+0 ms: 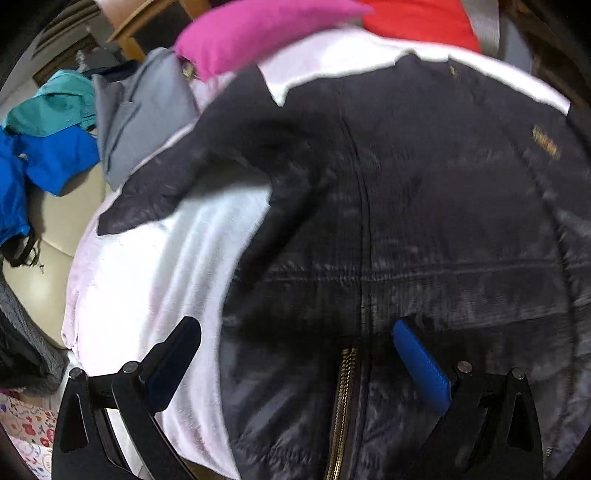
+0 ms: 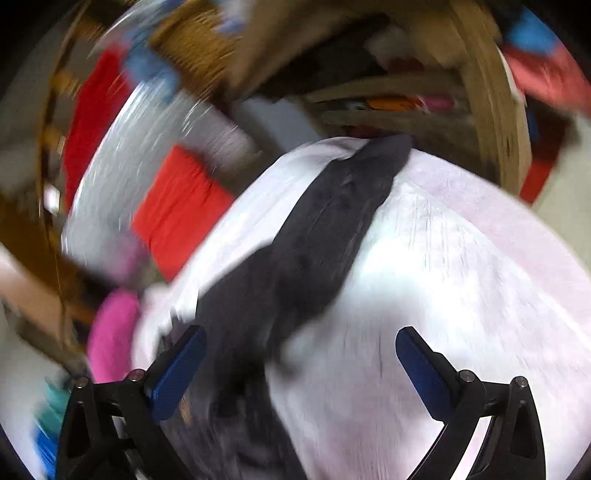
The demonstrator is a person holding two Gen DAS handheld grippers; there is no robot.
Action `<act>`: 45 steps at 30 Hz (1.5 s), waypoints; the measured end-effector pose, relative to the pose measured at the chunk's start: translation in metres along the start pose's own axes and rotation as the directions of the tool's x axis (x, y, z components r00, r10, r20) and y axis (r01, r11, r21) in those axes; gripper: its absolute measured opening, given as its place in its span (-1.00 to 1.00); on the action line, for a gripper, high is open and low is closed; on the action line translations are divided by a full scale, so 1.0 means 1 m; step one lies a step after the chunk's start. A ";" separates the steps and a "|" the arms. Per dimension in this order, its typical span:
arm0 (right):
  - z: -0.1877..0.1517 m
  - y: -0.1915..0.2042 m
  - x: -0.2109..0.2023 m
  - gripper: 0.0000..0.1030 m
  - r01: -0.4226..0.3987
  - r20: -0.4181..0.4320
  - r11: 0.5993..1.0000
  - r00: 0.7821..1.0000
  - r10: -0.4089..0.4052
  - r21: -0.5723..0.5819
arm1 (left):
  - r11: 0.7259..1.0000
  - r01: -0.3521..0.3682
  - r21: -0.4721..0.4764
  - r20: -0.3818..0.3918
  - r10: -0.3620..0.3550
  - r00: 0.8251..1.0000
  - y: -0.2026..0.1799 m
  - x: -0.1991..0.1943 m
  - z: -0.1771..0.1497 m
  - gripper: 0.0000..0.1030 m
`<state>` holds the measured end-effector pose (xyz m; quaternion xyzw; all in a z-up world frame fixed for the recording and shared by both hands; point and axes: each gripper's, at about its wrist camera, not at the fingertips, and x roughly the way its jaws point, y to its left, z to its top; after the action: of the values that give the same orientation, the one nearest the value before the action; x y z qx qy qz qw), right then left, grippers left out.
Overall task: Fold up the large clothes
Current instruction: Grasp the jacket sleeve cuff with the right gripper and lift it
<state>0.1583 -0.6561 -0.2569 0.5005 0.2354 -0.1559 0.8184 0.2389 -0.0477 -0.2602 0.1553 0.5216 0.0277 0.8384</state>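
Left gripper [image 1: 295,350] hangs over the bed with both fingers spread wide, nothing between them. I see one pad over the pale sheet [image 1: 147,280] and the blue pad [image 1: 421,365] over the dark jacket [image 1: 424,206]. Right gripper [image 2: 301,354] is likewise spread wide and empty, tilted down at the same bed; its view is heavily smeared, so I can read only colours and rough shapes.

Largest first. Pale sheet covers the bed and fills most of both views. On it lies the dark jacket, spread flat in the left wrist view, centre seam running up the frame, brass zipper [image 1: 345,410] at the bottom between the left fingers. One sleeve [image 1: 184,192] reaches out to the left across the sheet. In the right wrist view I see a long dark sleeve or panel [image 2: 325,236] stretching away from that gripper over the sheet; which part, I cannot tell.

Around it, left view: grey garment [image 1: 136,118] touching the sheet's edge, pink cushion [image 1: 255,33] and red cloth [image 1: 417,18] beyond the jacket, blue garment [image 1: 48,162] and teal garment [image 1: 55,103] well apart at left.
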 end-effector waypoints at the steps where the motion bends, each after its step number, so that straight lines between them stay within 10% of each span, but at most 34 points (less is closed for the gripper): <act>1: 0.012 -0.007 0.011 1.00 -0.013 0.013 0.999 1.000 0.013 0.038 | 1.000 -0.005 0.008 -0.001 0.005 1.000 -0.003 0.002 0.000 1.00; 10: 0.064 -0.010 0.101 0.81 0.136 0.000 0.985 0.991 -0.137 0.107 | 0.996 0.068 -0.048 0.033 -0.067 0.997 -0.001 0.012 -0.002 1.00; 12: 0.069 -0.003 0.110 0.39 0.177 0.017 0.982 0.984 -0.178 0.066 | 0.987 0.122 -0.101 0.025 -0.120 0.992 0.007 0.015 -0.006 1.00; 13: 0.071 -0.003 0.116 -0.37 0.187 0.001 0.980 0.982 -0.188 0.069 | 0.980 0.150 -0.127 0.018 -0.149 0.989 0.011 0.017 -0.008 1.00; 16: 0.069 0.006 0.111 -0.74 0.124 0.055 0.990 0.990 -0.128 0.072 | 0.976 0.179 -0.121 -0.001 -0.181 0.984 0.013 0.016 -0.008 1.00; 26: -0.002 0.142 0.049 -0.76 -0.189 0.026 0.955 0.979 0.201 -0.229 | 0.985 0.162 -0.066 0.204 -0.145 0.968 0.014 -0.054 -0.003 1.00; 36: -0.211 0.226 0.067 -0.65 -0.424 -0.347 0.881 0.875 0.338 -0.209 | 0.977 0.195 -0.085 0.304 -0.161 0.939 0.066 -0.109 -0.005 1.00; 40: -0.270 0.206 0.082 0.51 -0.391 -0.517 0.915 0.806 0.287 -0.102 | 0.976 0.208 -0.069 0.320 -0.176 0.931 0.065 -0.089 -0.006 1.00; 45: -0.269 0.168 0.045 0.51 -0.409 -0.524 0.901 0.804 0.280 -0.147 | 0.956 0.290 -0.040 0.289 -0.266 0.919 0.047 -0.082 0.018 1.00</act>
<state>0.2169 -0.3419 -0.2606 0.4496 0.3576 0.1597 0.8028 0.2228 -0.0242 -0.1684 0.0473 0.4125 -0.0925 0.9050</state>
